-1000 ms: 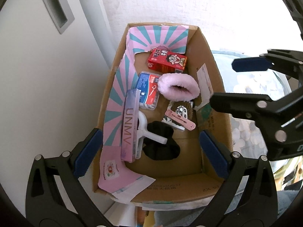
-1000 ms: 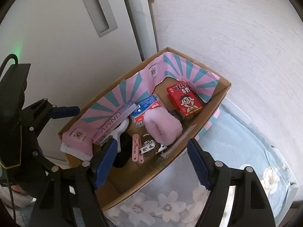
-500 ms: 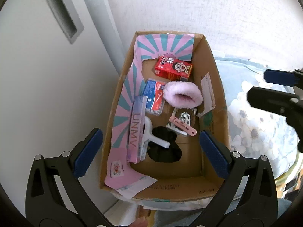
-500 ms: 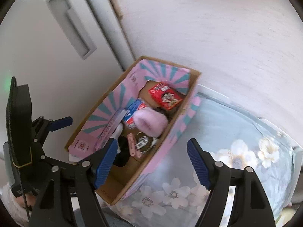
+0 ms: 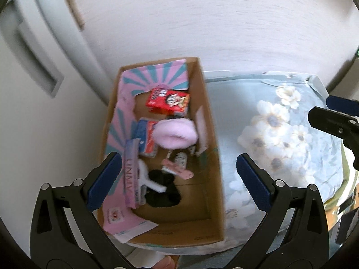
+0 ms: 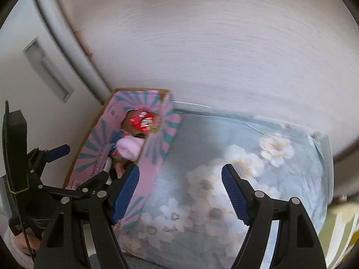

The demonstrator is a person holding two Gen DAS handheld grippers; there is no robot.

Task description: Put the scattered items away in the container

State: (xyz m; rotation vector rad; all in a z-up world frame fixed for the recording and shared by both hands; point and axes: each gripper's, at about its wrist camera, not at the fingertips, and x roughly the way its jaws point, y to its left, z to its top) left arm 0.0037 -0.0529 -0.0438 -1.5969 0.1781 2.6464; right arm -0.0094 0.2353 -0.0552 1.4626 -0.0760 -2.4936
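Note:
An open cardboard box [image 5: 208, 134] lined with pink-and-teal paper stands against the wall. In it lie a red carton [image 5: 168, 102], a pink fluffy band [image 5: 175, 134], a blue packet [image 5: 145, 139], a long UNMV box [image 5: 131, 179], a white clip [image 5: 148, 179], a pink hair clip [image 5: 178, 171] and something black [image 5: 161, 192]. My left gripper [image 5: 178, 174] hangs open and empty above the box's near half. My right gripper [image 6: 180, 186] is open and empty over the floral cloth, right of the box [image 6: 157, 157]. It also shows at the left wrist view's right edge [image 5: 332, 109].
A pale blue floral cloth [image 6: 235, 168] covers the surface right of the box. A white door with a recessed handle [image 5: 33, 62] stands to the left, and a white wall [image 5: 202, 22] runs behind. A hand in a pale sleeve [image 6: 20, 246] holds the left gripper.
Both grippers have pulled up and back, so the box looks smaller. The right gripper has swung right, from over the box to over the floral cloth, and rolled. Both stay open.

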